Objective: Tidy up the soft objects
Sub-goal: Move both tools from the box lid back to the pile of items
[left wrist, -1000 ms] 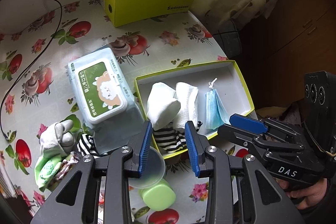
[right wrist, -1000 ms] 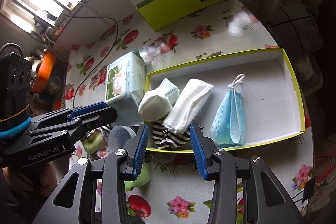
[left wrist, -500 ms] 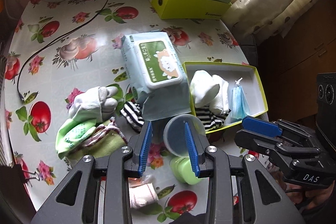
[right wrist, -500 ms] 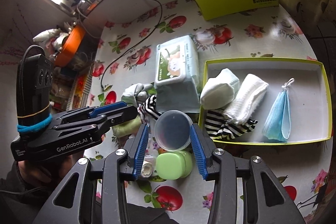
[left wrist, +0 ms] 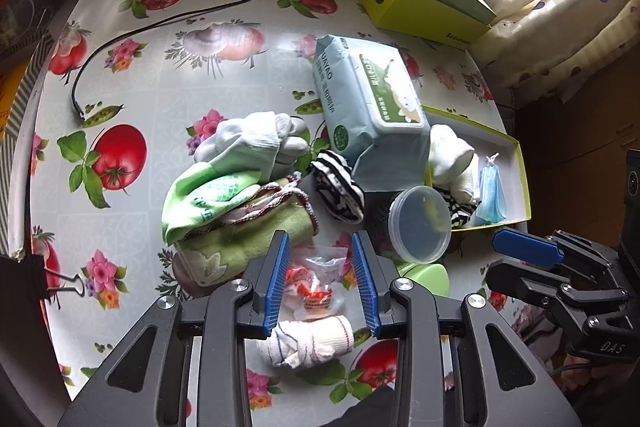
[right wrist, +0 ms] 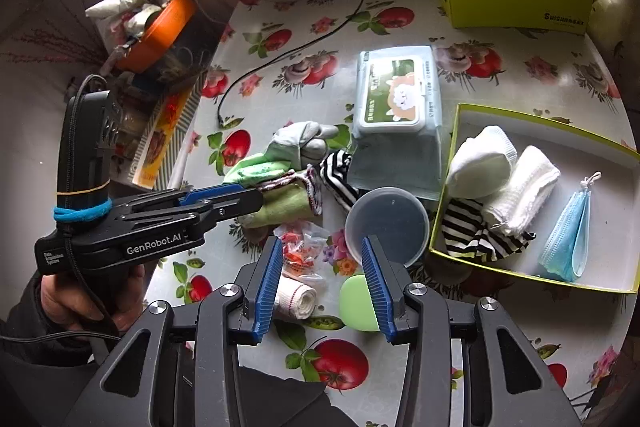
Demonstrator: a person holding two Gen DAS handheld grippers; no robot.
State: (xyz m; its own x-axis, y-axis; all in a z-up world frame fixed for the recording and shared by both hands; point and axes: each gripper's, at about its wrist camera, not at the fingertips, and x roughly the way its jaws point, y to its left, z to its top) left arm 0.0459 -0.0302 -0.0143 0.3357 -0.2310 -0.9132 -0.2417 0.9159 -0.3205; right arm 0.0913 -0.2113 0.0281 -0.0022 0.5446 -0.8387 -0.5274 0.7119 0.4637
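Left wrist view: the left gripper [left wrist: 320, 281] points steeply down over a fruit-print tablecloth [left wrist: 240, 75], its blue-padded jaws standing moderately apart with nothing pressed between them. Framed in the gap lie a crinkled clear plastic packet [left wrist: 320, 277] with red contents and, nearer the camera, a rolled white cloth with dark and red stripes [left wrist: 308, 341]. Just beyond the left finger sits a heap of soft goods: a green towel [left wrist: 240, 227], a pale grey glove [left wrist: 252, 143] and a black-and-white striped sock [left wrist: 340, 191]. A pack of wet wipes [left wrist: 372, 107] lies against the corner of a yellow-edged box tray [left wrist: 524, 179]. At far right the right gripper [left wrist: 524, 253] reaches in, side-on.

Right wrist view: the right gripper [right wrist: 326, 283] also tilts down, jaws parted at a middling width and empty. Between them show the tablecloth, the packet [right wrist: 302, 247] and the rolled cloth [right wrist: 296, 301] by the left finger, with a pale green lidded container [right wrist: 358, 303] and a clear round tub [right wrist: 386, 223] by the right finger. The tray [right wrist: 624, 211] at right holds a white rolled sock [right wrist: 480, 163], a folded white cloth [right wrist: 520, 187], a striped sock [right wrist: 476, 231] and a blue face mask [right wrist: 568, 239]. At left, a person's hand [right wrist: 88, 299] grips the handle of the left gripper [right wrist: 240, 197], whose tips hang over the green towel [right wrist: 280, 207]; I cannot tell from here whether they touch it.
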